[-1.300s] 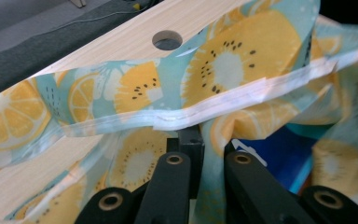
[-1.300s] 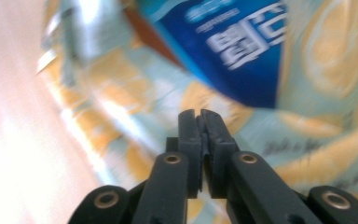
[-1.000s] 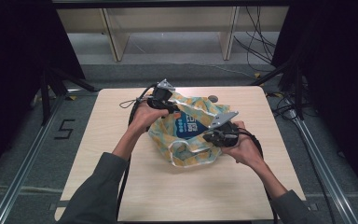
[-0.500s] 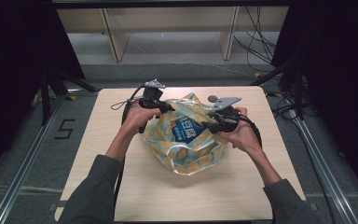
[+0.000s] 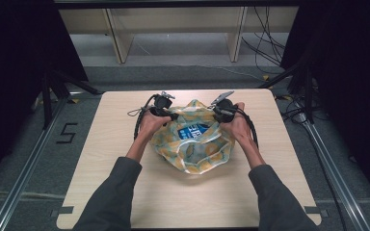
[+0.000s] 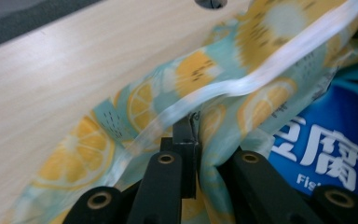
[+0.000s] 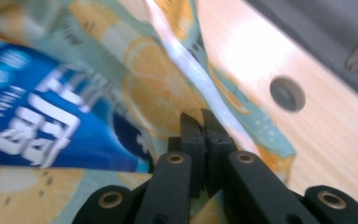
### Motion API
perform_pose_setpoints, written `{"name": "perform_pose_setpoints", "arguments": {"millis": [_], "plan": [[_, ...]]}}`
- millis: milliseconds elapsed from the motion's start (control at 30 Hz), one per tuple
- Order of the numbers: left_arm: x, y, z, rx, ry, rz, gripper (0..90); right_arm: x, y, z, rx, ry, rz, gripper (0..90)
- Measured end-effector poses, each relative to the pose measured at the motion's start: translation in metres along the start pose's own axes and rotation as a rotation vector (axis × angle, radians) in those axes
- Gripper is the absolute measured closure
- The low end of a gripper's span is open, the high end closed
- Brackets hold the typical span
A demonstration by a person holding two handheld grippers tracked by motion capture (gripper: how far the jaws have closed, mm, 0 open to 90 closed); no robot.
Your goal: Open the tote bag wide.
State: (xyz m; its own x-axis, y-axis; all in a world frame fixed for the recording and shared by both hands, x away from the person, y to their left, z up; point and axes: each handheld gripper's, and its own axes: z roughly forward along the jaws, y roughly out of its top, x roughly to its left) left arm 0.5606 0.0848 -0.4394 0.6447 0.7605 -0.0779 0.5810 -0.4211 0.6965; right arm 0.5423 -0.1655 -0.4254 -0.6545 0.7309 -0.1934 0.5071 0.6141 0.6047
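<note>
Counter [image 5: 125, 192]: pale wood, bearing the bag; a round hole [image 7: 287, 94] in the top, just beyond the right tongs in the right gripper view.

Bag [image 5: 192, 144]: thin cloth printed with yellow lemon slices on pale teal, lying on the counter between the two pairs of tongs, spread out and slack, mouth toward the far edge of the counter.

Bag hem [image 6: 261, 79]: a white band along the mouth, running slantwise just above the left tongs in the left gripper view; also passing just above the right tongs in the right gripper view.

Blue packet [image 5: 197, 132]: inside the bag, white lettering on blue, between the two pairs of tongs; to the right of the left tongs in the left gripper view, to the left of the right tongs in the right gripper view.

Left tongs [image 5: 173, 115]: at the left corner of the bag's mouth, pinched together on a fold of cloth just below the hem; having just eased apart very slightly, with the cloth between them.

Right tongs [image 5: 215, 112]: at the right corner of the mouth, pressed together on the cloth beside the hem; having just closed, with the cloth between them.

Hands: one on each gripper, forearms in grey sleeves coming in from the near edge.
</note>
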Motion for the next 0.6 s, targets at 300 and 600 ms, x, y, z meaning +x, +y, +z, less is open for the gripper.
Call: {"name": "perform_pose_setpoints", "arguments": {"millis": [300, 600], "plan": [[0.001, -0.011, 0.024, 0.034, 0.005, -0.032, 82.2, -0.006, -0.021, 0.023, 0.061, -0.013, 0.064, 79.3], [0.001, -0.007, 0.019, 0.027, 0.003, -0.032, 83.8, 0.012, -0.012, -0.042, -0.121, 0.136, 0.080, 76.2]]}}
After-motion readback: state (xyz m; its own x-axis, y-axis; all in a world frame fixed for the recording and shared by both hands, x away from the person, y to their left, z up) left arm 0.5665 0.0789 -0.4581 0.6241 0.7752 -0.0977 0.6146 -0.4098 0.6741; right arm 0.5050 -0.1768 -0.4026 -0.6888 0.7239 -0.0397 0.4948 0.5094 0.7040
